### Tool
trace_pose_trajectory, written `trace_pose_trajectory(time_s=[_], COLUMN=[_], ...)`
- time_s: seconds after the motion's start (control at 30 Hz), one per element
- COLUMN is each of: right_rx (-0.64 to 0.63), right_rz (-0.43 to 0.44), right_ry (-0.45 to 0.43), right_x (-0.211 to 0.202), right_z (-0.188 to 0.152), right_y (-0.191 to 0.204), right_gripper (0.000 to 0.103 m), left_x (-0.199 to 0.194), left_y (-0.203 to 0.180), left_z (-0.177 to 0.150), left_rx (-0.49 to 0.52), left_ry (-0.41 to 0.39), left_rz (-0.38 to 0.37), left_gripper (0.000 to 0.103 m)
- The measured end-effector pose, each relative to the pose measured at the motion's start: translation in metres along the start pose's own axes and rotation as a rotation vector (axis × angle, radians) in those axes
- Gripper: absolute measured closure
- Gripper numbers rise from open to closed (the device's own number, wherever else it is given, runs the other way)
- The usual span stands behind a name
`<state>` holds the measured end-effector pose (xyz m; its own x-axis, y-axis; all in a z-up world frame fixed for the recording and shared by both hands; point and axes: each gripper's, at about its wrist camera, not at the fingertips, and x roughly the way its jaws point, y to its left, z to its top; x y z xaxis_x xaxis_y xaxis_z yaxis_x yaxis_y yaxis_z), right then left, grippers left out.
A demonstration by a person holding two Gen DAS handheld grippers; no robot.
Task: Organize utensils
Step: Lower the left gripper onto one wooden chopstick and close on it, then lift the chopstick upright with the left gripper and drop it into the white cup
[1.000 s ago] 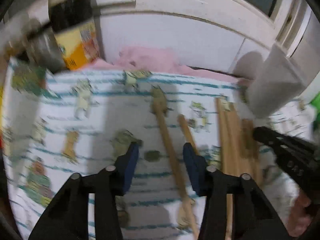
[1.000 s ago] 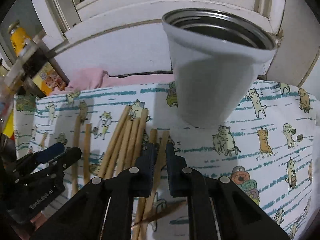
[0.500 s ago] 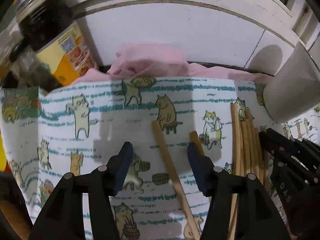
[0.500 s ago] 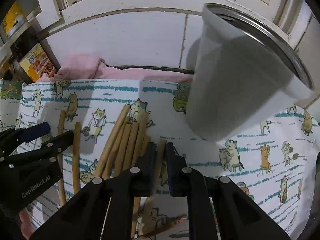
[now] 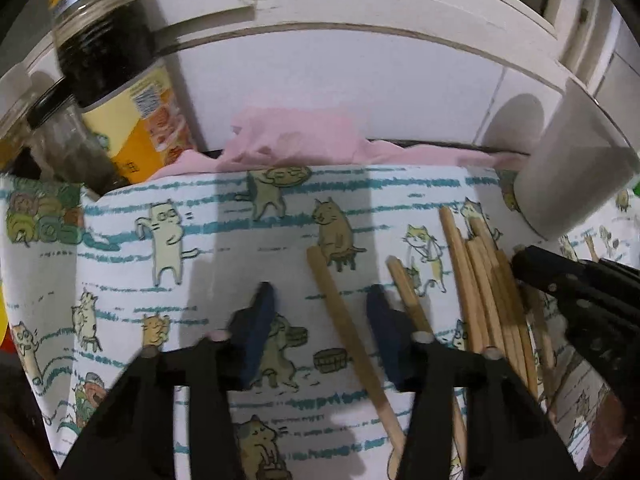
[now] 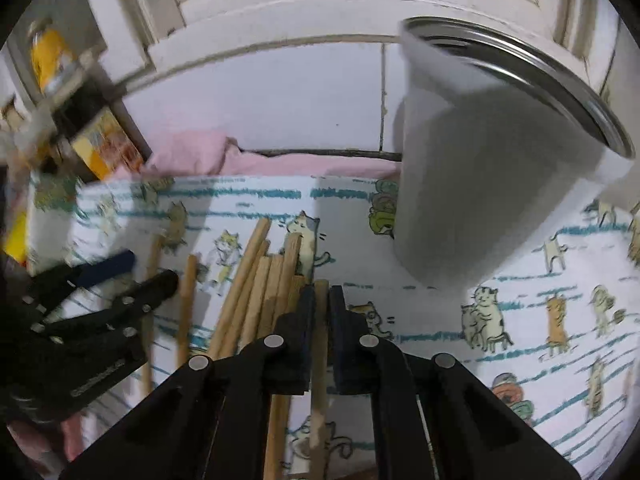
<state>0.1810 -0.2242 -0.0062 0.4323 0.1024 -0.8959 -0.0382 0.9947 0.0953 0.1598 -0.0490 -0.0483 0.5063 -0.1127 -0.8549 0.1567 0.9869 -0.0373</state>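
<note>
- Left wrist view: the left gripper (image 5: 320, 316) hangs over a cat-print cloth (image 5: 132, 280). Its jaws have just been closing and still stand apart, with one wooden chopstick (image 5: 344, 328) lying between the blue pads, neither pad touching it.
- A second loose chopstick (image 5: 408, 300) lies just right of the right pad; a bundle of chopsticks (image 5: 484, 292) lies further right, beside the black right gripper (image 5: 532, 268).
- Far right stands a grey cup (image 5: 572, 176); far left a dark sauce bottle (image 5: 116, 80); a pink cloth (image 5: 304, 140) lies along the far edge.
- Right wrist view: the right gripper (image 6: 320, 308) is narrowed onto a single chopstick (image 6: 320, 344), both pads against it.
- The bundle (image 6: 260, 280) lies just left of it; the cup (image 6: 480, 184) stands far right, metal rim showing.
- The left gripper (image 6: 140, 276) is at the near left.
</note>
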Motion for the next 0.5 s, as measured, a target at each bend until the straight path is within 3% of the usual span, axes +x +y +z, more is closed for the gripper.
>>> trace_pose_trajectory(time_s=[0.13,0.27,0.5], right_rx=[-0.026,-0.066,-0.087], right_rz=[0.028,0.070,0.228], right_ry=[-0.115,-0.248,-0.471], right_x=[-0.025,-0.069,-0.122], right_z=[0.006,-0.005,-0.015], right_y=[0.006,0.018,0.015], right_gripper=[0.095,0.095,0.095], left_x=[-0.006,-0.013,-0.086], left_y=[0.027,0.045,0.052], left_z=[0.003,0.006,0.011], left_rx=[-0.065,-0.135,-0.070], left_ry=[0.016,0.040,-0.205], left_rz=[-0.093,-0.221,-0.332], left_gripper=[0.092,0.096,0.097])
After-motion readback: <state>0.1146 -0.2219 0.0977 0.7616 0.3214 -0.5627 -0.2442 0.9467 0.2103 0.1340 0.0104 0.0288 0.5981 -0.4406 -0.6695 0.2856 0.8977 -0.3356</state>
